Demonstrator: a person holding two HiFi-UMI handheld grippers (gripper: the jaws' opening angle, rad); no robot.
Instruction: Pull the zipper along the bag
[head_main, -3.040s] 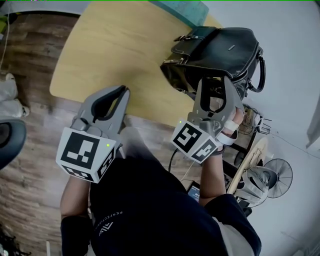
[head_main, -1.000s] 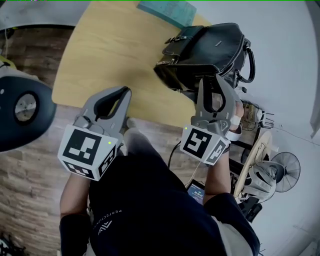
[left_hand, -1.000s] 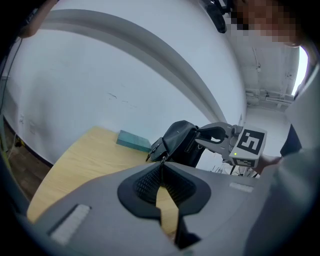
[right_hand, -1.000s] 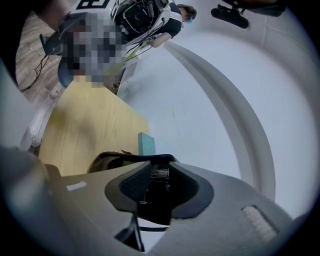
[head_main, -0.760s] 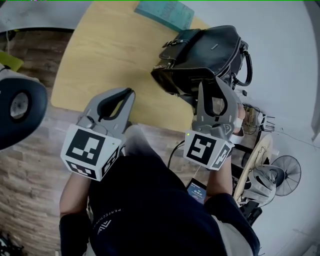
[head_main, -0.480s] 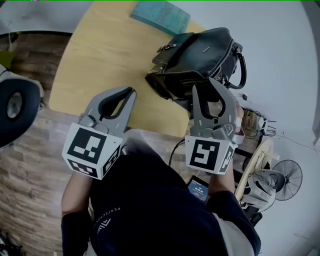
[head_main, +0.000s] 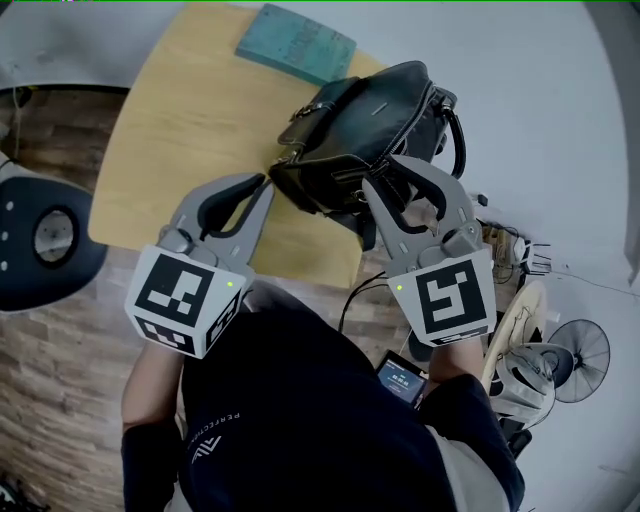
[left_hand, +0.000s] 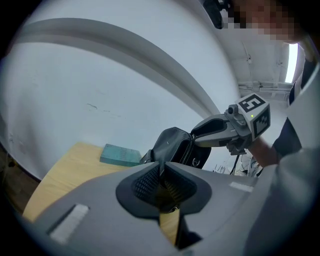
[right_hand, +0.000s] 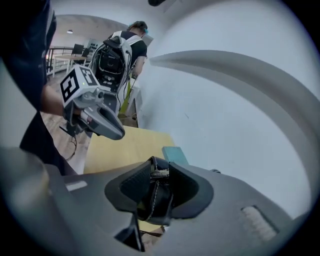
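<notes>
Grippers meet at the near end of a black bag that lies on a yellow table, close to the table's near edge. The right gripper is clamped on a stitched black strap at the bag's near end, which fills the space between its 2 pads. The left gripper hovers just left of that same end, its jaws opening from a narrow slit. Its own view shows nothing clearly caught between them. A teal book lies just beyond the bag's far end. Left of the bag runs a wide stretch of bare tabletop. Right of the bag the table ends almost at once against a white wall. Below the near edge lies wood-plank floor.
</notes>
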